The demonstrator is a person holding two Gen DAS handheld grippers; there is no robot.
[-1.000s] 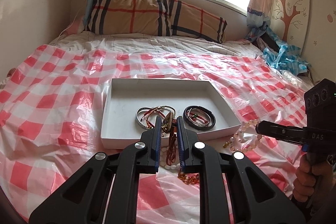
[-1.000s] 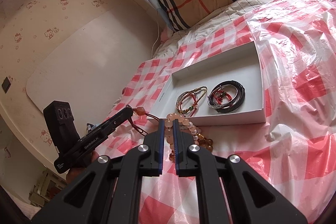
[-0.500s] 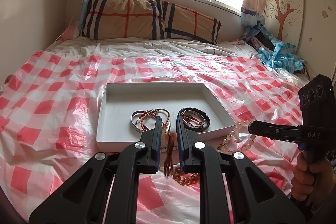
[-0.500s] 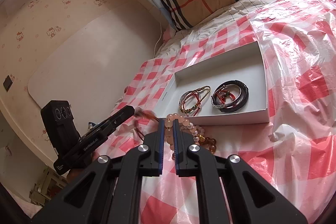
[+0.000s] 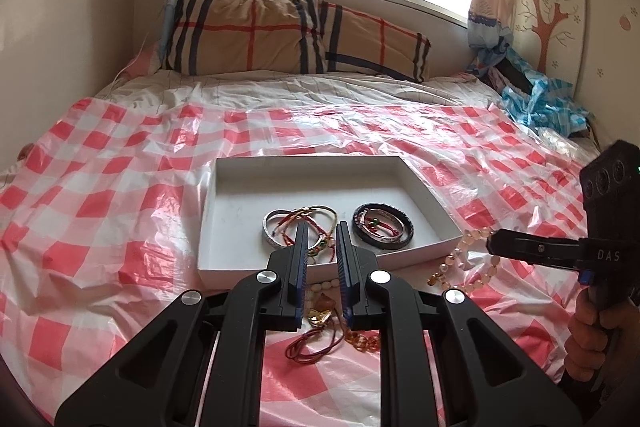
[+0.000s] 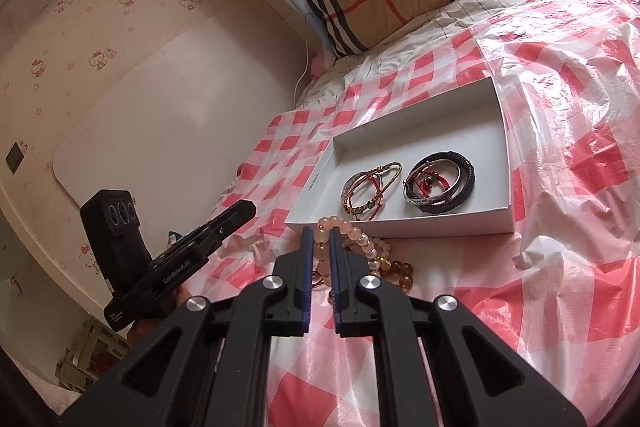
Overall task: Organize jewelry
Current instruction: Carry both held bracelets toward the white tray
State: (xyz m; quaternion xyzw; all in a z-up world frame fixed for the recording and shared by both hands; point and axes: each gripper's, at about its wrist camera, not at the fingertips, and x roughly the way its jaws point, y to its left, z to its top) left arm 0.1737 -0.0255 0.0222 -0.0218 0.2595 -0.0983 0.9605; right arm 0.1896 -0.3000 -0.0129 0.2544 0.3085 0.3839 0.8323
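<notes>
R gripper (image 6: 320,233) is clamped on the pink bead bracelet (image 6: 352,231). A few beads sit btwn its blue pads just behind the tips, and the rest of the loop spills out to either side. From the L cam we see the strand hanging off the R tips and sagging down onto the checked sheet (image 5: 120,227), so it's partly lifted and partly resting. The bracelet is outside the white box (image 5: 280,271), just off the box's near wall by its R corner, on the sheet around mid-bed. Amber beads (image 6: 402,273) lie touching it on the near side.

L gripper (image 5: 322,229) has its jaws nearly together w/ a slim gap. We see nothing pinched in that gap: through it we make out only box contents and the sheet. A red cord necklace (image 5: 316,351) w/ a gold pendant lies on the sheet under the L jaws, close to the box's near wall. We can't tell if any part of it touches the pads.

Inside the box, along the near wall, are two bunches. The thin bangles (image 5: 280,223), gold, silver and red cord, are toward the middle. The dark bangles (image 5: 380,231) sit beside them toward the R wall, and the two bunches are apart. The far half of the box is bare.

A hand (image 5: 588,339) grips the R gripper's handle at the sheet's R edge.
</notes>
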